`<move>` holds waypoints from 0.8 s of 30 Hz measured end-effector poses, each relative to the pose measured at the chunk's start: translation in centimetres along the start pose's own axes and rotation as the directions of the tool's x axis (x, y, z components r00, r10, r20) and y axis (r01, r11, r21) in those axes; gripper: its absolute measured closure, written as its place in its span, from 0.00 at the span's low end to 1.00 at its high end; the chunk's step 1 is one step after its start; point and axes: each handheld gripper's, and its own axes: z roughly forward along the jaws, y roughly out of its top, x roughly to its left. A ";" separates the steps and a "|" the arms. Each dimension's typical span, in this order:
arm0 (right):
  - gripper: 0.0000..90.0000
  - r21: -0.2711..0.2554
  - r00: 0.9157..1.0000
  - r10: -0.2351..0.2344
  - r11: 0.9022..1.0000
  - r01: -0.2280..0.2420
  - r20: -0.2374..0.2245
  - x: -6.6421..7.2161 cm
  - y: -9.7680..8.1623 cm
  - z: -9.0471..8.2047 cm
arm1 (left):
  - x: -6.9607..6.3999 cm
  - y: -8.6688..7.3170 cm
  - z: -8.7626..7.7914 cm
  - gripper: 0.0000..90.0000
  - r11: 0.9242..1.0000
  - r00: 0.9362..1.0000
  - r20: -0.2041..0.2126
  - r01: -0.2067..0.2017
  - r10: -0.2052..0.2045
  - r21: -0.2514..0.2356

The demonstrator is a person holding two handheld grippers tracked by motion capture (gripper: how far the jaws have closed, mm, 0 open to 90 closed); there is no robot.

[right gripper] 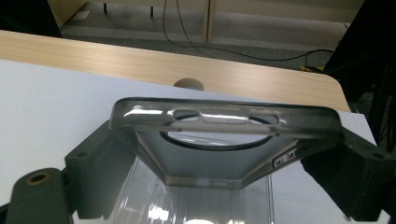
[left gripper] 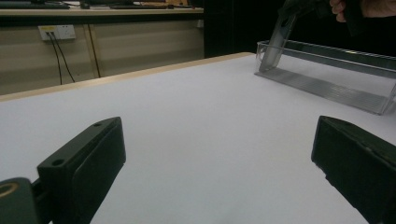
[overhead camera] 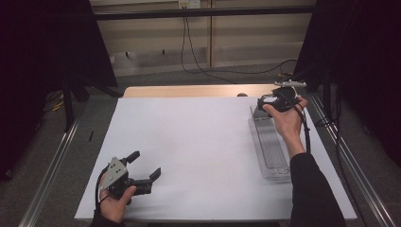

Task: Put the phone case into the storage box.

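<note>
The left claw [overhead camera: 144, 166] sits closest to the camera in the high view, low over the near-left part of the bench [overhead camera: 189, 151], its jaws spread wide with nothing between them. The left gripper view looks out between the two black jaws at bare white surface, which suggests this hand is parked out of the way while the other does the work.

Far off to that claw's front right, the right claw [right gripper: 224, 140] is clamped on a smoky translucent phone case [right gripper: 224, 116]. The jaws press on the case's two long side edges, so the flat back stays unobstructed and its open top rim, with the button cut-outs, faces the right gripper view's camera. Holding by the edges is probably the firmest grip on such a thin, flexible shell.

Directly under the right claw lies a long clear plastic tray [overhead camera: 270, 146], running back toward the person from the claw. In the left gripper view the case [left gripper: 275, 42] stands tilted, its lower end down at the far end of the tray [left gripper: 327, 88], apparently inside or against the end wall; whether it touches the floor of the tray is hard to say. The tilt looks like a case caught midway between standing in the tray and coming clear of it.

Beyond the right claw's grip, the wooden bench edge [right gripper: 187, 65] shows past the white sheet.
</note>
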 end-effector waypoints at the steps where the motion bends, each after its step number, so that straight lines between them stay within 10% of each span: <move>1: 0.13 -0.003 1.000 -0.001 1.000 0.001 0.002 0.1 0.0 0.1 | 0.0 0.0 0.0 0.03 1.000 1.000 0.000 0.005 -0.005 -0.001; 24: 0.13 -0.038 0.999 0.001 0.999 0.000 0.042 0.6 0.4 1.5 | 0.0 -0.1 0.0 0.03 1.000 1.000 0.000 0.003 -0.003 0.008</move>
